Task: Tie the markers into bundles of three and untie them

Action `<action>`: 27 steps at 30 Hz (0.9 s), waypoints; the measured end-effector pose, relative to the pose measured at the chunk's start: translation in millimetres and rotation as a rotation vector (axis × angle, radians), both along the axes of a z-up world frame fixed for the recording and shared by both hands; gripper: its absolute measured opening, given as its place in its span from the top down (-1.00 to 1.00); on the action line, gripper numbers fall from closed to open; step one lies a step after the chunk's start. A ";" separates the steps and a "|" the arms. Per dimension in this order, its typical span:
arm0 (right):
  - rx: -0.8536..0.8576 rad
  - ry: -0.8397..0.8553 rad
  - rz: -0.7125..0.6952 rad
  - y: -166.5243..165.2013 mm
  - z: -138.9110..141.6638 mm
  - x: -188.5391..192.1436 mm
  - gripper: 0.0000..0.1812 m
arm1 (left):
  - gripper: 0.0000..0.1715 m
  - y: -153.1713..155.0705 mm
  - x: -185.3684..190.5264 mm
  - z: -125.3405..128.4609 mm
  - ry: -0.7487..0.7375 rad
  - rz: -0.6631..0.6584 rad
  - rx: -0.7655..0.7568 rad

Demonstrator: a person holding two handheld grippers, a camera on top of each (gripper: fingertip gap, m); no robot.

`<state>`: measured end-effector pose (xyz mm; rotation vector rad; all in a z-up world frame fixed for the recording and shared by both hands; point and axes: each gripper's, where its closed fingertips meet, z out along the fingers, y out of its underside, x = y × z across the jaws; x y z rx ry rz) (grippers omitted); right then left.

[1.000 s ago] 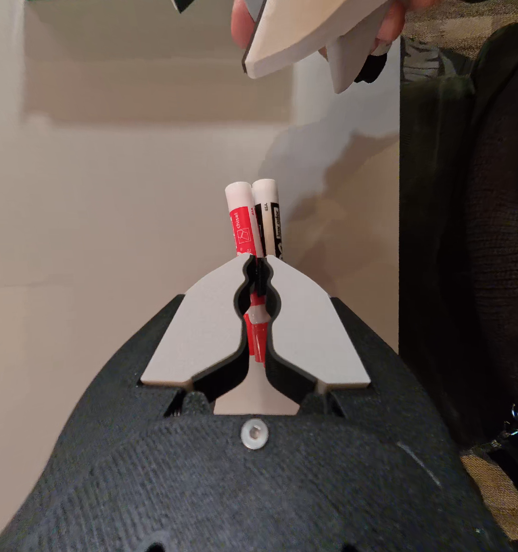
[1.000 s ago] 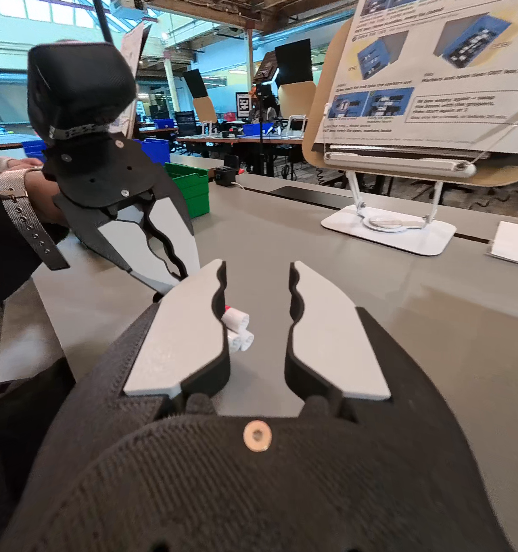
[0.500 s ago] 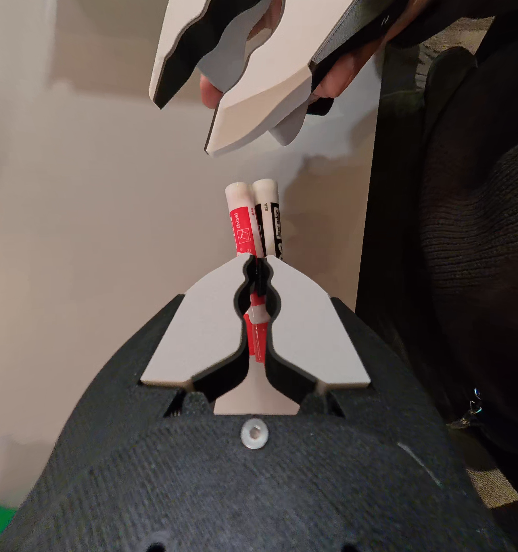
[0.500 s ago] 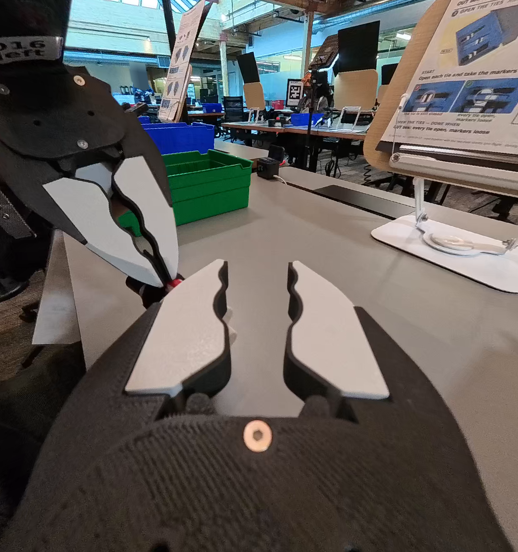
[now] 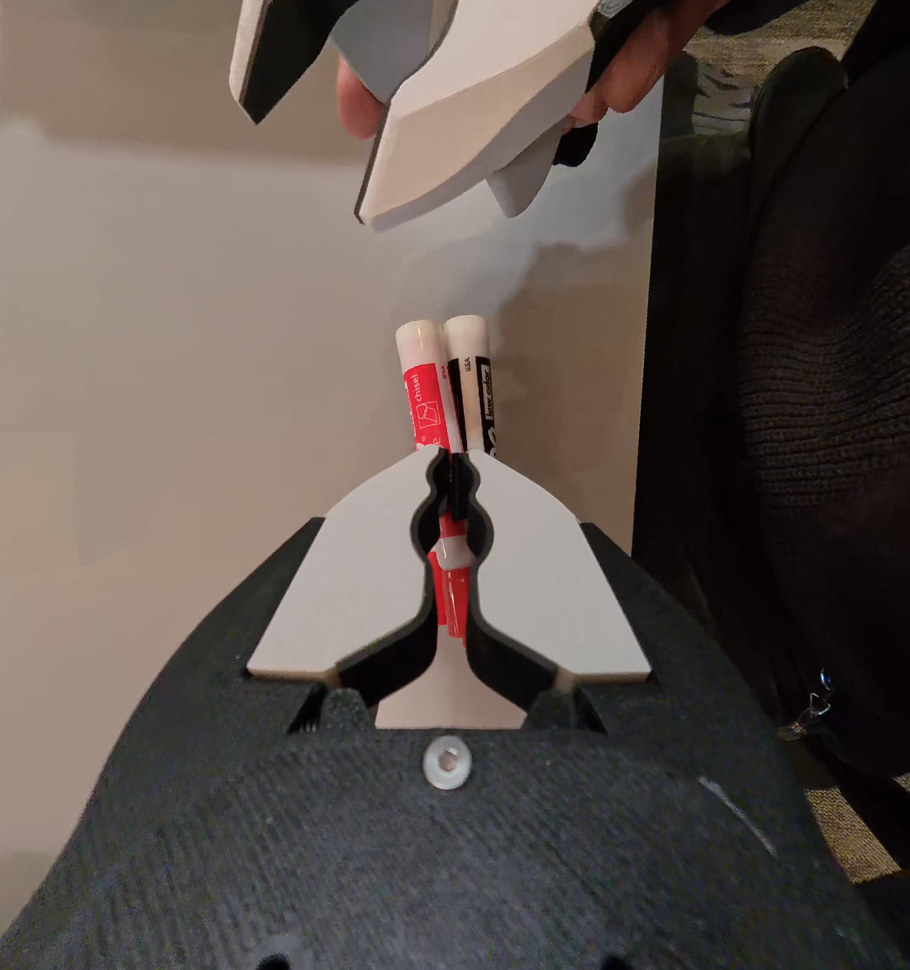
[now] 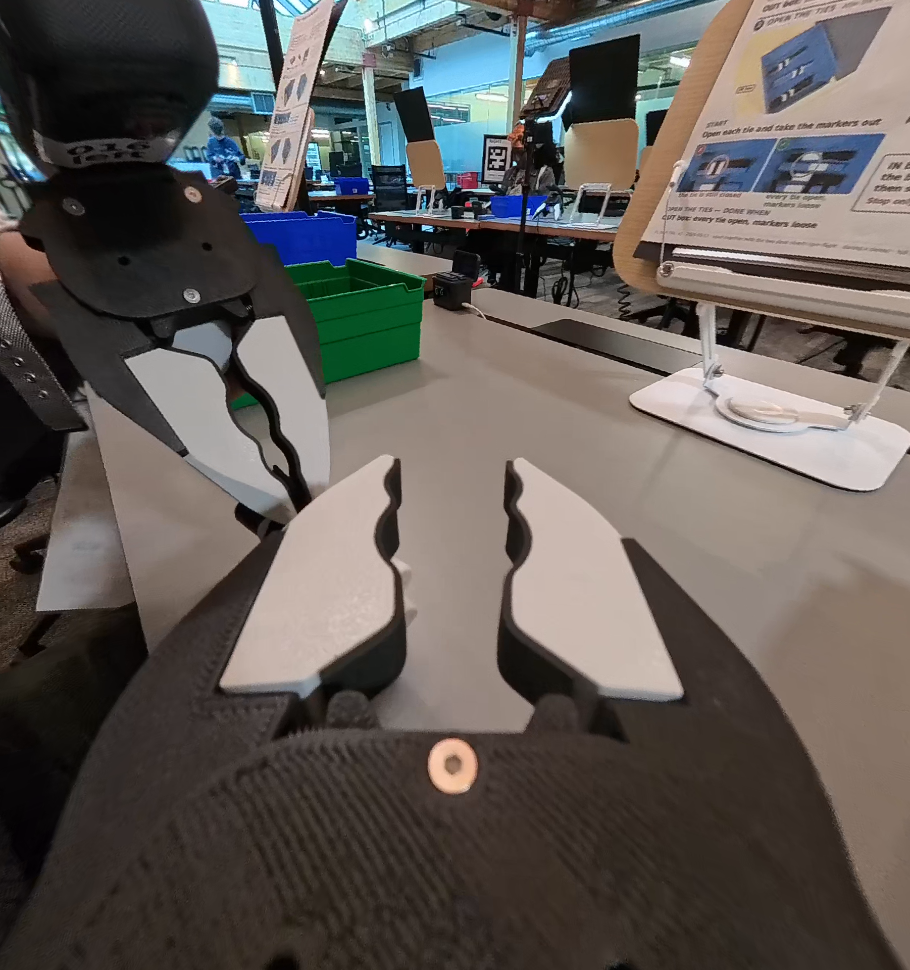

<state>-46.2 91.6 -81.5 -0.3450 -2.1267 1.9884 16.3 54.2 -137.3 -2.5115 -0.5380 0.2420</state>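
My left gripper is shut on a thin black tie that binds a bundle of markers. A red-labelled marker and a black-labelled marker stick out past its fingertips, white ends forward, just above the grey table. My right gripper is open and empty. It hovers just beyond the marker ends, and it also shows at the top of the left wrist view. In the right wrist view the left gripper points down at the left, and the white marker ends peek from behind my left finger.
A green bin and a blue bin stand at the back left of the table. A document stand on a white base is at the right. A small black device sits behind. A person's dark sleeve fills the right. The gap from one gripper's tips to the other's is roughly 9 cm.
The right gripper has come in over the marker ends, staying open. The right wrist view has swung left, bringing the bins into view. The left gripper holds the bundle unchanged.
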 end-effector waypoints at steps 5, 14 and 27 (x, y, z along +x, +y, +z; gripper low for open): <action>-0.001 -0.002 -0.065 19.8 0.0 -3.5 0.58 | 0.92 11.9 -8.3 -1.3 -0.011 -0.057 0.002; -0.001 0.000 -0.198 59.3 0.1 -7.8 0.58 | 0.92 44.2 -18.7 -1.3 -0.021 -0.196 -0.004; 0.006 -0.004 -0.224 67.8 -1.7 -7.2 0.57 | 0.92 46.9 -22.4 1.9 -0.023 -0.216 -0.001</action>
